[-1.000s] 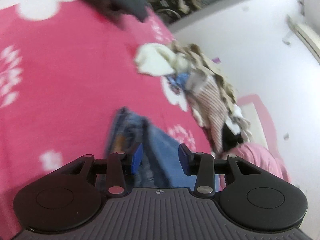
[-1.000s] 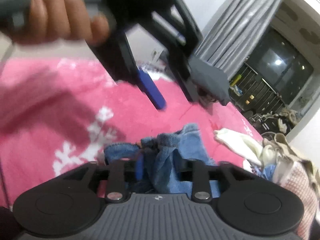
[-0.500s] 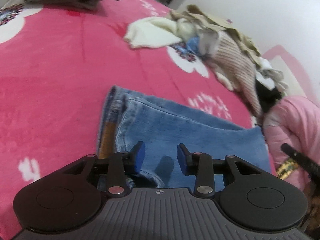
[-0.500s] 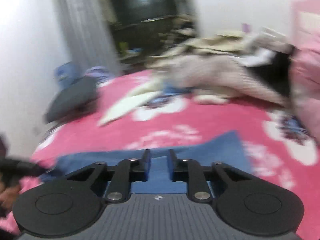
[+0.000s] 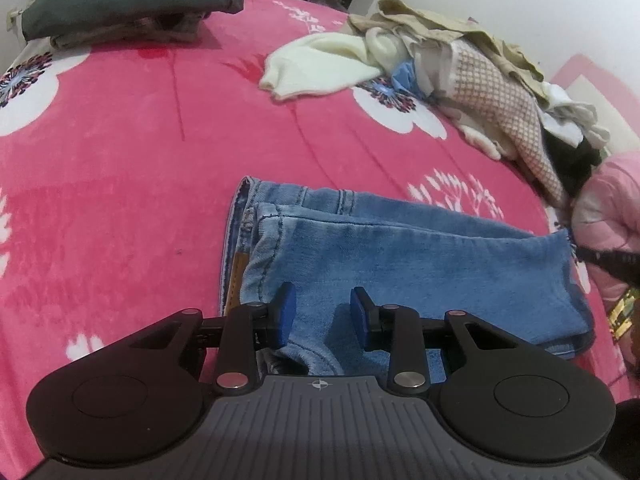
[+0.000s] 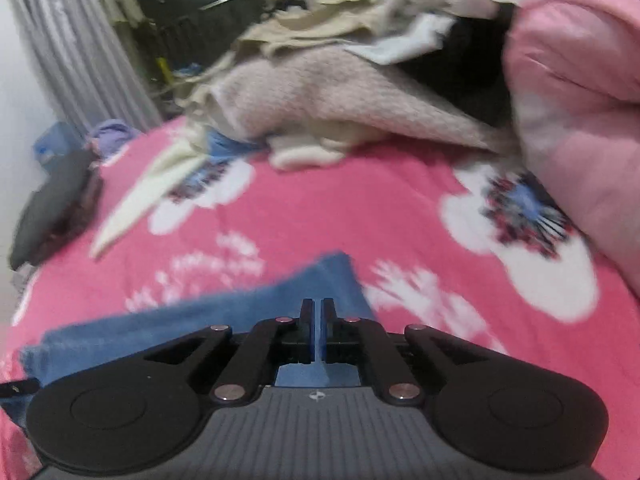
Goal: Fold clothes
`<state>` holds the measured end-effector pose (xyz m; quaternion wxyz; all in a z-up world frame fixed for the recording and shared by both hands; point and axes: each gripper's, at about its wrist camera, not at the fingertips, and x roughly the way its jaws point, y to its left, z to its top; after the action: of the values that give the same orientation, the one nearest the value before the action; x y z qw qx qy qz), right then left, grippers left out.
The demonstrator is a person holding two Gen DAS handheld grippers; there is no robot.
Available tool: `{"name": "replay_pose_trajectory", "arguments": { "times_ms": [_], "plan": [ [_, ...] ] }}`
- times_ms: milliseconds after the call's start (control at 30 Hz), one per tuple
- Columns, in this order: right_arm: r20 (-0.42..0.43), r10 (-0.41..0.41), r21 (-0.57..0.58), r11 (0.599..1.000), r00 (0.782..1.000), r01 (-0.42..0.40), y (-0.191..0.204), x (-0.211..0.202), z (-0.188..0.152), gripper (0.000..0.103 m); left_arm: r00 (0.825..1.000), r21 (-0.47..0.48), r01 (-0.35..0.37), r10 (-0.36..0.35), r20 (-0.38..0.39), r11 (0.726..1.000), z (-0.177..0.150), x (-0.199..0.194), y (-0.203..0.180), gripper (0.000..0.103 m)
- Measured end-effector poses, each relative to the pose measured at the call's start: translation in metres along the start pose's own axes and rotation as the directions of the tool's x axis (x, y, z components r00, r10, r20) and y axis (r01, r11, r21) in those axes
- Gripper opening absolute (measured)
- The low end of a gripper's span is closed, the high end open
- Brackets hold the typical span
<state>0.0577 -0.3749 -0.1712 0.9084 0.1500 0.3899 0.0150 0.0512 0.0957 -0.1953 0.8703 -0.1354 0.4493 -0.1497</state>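
The jeans (image 5: 400, 256) lie stretched flat across the pink flowered blanket (image 5: 120, 160), waistband end at the picture's left and hem end at the right in the left wrist view. A second ago they were a bunched heap between the two grippers; now they are drawn out into one long band with the legs laid one over the other.

The left gripper (image 5: 322, 312) hangs over the waistband end of the jeans with its blue pads apart. Its jaws have just been closing a little, with denim below and between them, but the pads do not visibly press on the cloth.

The right gripper (image 6: 318, 312) is at the hem end of the jeans (image 6: 224, 312). Its jaws have just snapped together and are clenched, a thin edge of blue denim pinched between the pads. A second ago it faced the other gripper and a hand; now it looks across the blanket.

Beyond the jeans, a pile of unfolded clothes (image 5: 460, 68) sits near the wall, and a folded dark garment (image 5: 128, 0) rests on the blanket's far corner. A pink padded jacket (image 6: 580, 80) lies just past the hem end.
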Motion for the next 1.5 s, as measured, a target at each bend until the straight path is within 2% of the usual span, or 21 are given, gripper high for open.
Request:
{"name": "replay_pose_trajectory", "arguments": {
  "times_ms": [67,167,200,267,400,467,600,733,800,900,1167,1267,1333,1400,1433,1467,1500],
  "plan": [
    [-0.021,0.013,0.000,1.000,1.000,-0.013,0.003,0.020,0.008,0.002,1.000,0.000,0.001,-0.001,0.002,1.000,0.000,0.000,0.000,0.032],
    [-0.041,-0.054,0.017,0.998,0.998,0.055,-0.015,0.065,0.006,0.000,1.000,-0.002,0.011,-0.011,0.006,1.000,-0.001,0.000,0.002,0.032],
    [-0.025,-0.053,0.055,0.997,0.998,0.054,-0.022,0.069,0.005,0.000,1.000,-0.004,0.012,-0.012,0.005,1.000,0.000,0.001,0.002,0.032],
    [0.015,-0.063,0.122,0.991,0.998,0.061,-0.028,0.062,0.008,0.000,1.000,-0.003,0.009,-0.009,0.003,1.000,0.000,0.001,0.002,0.032],
    [0.079,-0.192,0.138,0.974,0.978,0.180,-0.034,0.038,0.006,0.002,1.000,-0.012,0.004,-0.004,0.004,1.000,0.001,0.002,0.001,0.032],
    [0.086,-0.171,0.202,0.968,0.981,0.151,-0.045,0.019,0.001,0.002,1.000,-0.015,0.000,0.000,0.004,1.000,0.001,0.002,0.000,0.032],
    [0.118,-0.101,0.215,0.974,0.988,0.074,-0.043,-0.015,-0.003,0.002,1.000,-0.016,-0.008,0.008,0.003,1.000,0.001,0.003,-0.002,0.032],
    [0.061,-0.001,0.268,0.963,0.998,-0.016,-0.036,-0.029,-0.018,0.002,1.000,-0.015,-0.017,0.017,0.003,1.000,0.002,0.003,-0.003,0.032],
    [0.015,0.007,0.286,0.958,1.000,-0.011,-0.033,-0.031,-0.031,0.002,1.000,-0.014,-0.020,0.020,0.005,1.000,0.001,0.003,-0.003,0.032],
    [-0.011,0.013,0.286,0.958,1.000,-0.009,-0.029,-0.036,-0.044,0.002,1.000,-0.013,-0.023,0.023,0.008,1.000,0.001,0.003,-0.004,0.032],
    [-0.022,0.000,0.205,0.979,1.000,0.004,-0.013,-0.044,-0.056,0.002,1.000,-0.008,-0.031,0.031,0.006,0.999,0.001,0.003,-0.005,0.032],
    [-0.061,-0.023,0.191,0.981,0.998,0.034,-0.025,-0.041,-0.052,0.000,1.000,-0.004,-0.029,0.029,0.007,1.000,0.000,0.002,-0.005,0.032],
    [-0.097,-0.114,0.190,0.973,0.989,0.130,-0.047,-0.039,-0.047,0.000,1.000,-0.003,-0.029,0.029,0.008,1.000,0.000,0.002,-0.005,0.032],
    [-0.125,-0.181,0.247,0.947,0.976,0.207,-0.076,-0.043,-0.042,0.003,1.000,-0.002,-0.029,0.029,0.009,1.000,0.000,0.003,-0.005,0.032],
    [-0.131,-0.191,0.289,0.931,0.973,0.221,-0.090,-0.049,-0.039,0.003,1.000,-0.002,-0.028,0.028,0.009,1.000,0.000,0.003,-0.005,0.032],
    [-0.119,-0.173,0.315,0.927,0.978,0.202,-0.098,-0.057,-0.036,0.003,1.000,-0.002,-0.026,0.026,0.009,1.000,0.000,0.003,-0.005,0.032],
    [-0.107,-0.174,0.299,0.933,0.979,0.199,-0.099,-0.064,-0.033,0.003,1.000,-0.001,-0.024,0.024,0.009,1.000,0.000,0.002,-0.004,0.032]
  ]
}}
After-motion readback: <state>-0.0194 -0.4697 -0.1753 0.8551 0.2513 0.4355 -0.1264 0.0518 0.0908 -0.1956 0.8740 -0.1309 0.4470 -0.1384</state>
